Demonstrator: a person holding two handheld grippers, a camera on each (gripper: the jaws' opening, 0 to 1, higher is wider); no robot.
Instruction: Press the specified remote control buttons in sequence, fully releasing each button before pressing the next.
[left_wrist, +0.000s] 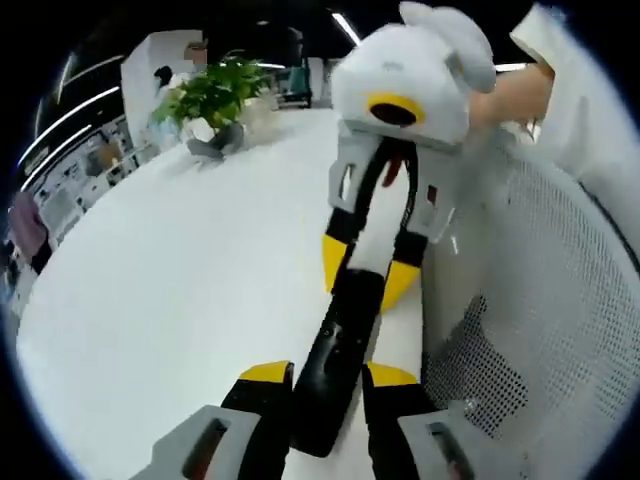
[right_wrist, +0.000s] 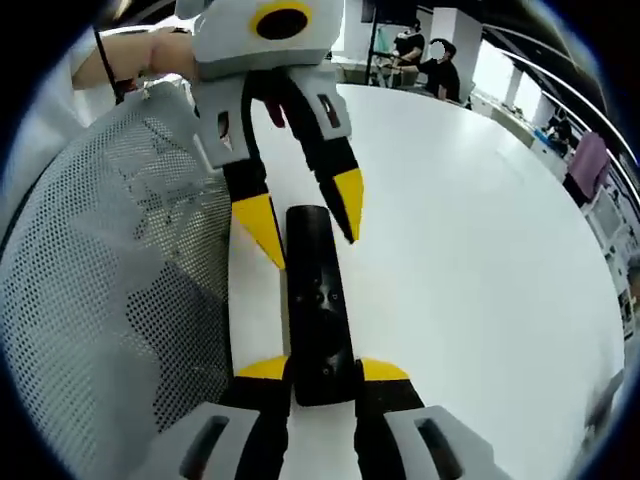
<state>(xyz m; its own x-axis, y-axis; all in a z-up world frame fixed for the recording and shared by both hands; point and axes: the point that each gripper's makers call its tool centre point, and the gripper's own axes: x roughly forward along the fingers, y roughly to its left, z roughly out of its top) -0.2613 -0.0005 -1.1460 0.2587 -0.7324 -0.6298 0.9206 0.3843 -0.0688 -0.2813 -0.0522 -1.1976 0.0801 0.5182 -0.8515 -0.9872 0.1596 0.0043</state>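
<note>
Both hand-held grippers' yellow tips flanking the remote (right_wrist: 318, 305).

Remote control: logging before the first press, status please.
Left gripper and right gripper each clamp an end of the black remote control. Remote lies on the white table. Mesh chair back alongside; nothing blocking.

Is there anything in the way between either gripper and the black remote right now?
Nothing visible. The slim black remote control lies on the white table with the right gripper at one end and the left gripper at the other, yellow tips astride it.
</note>
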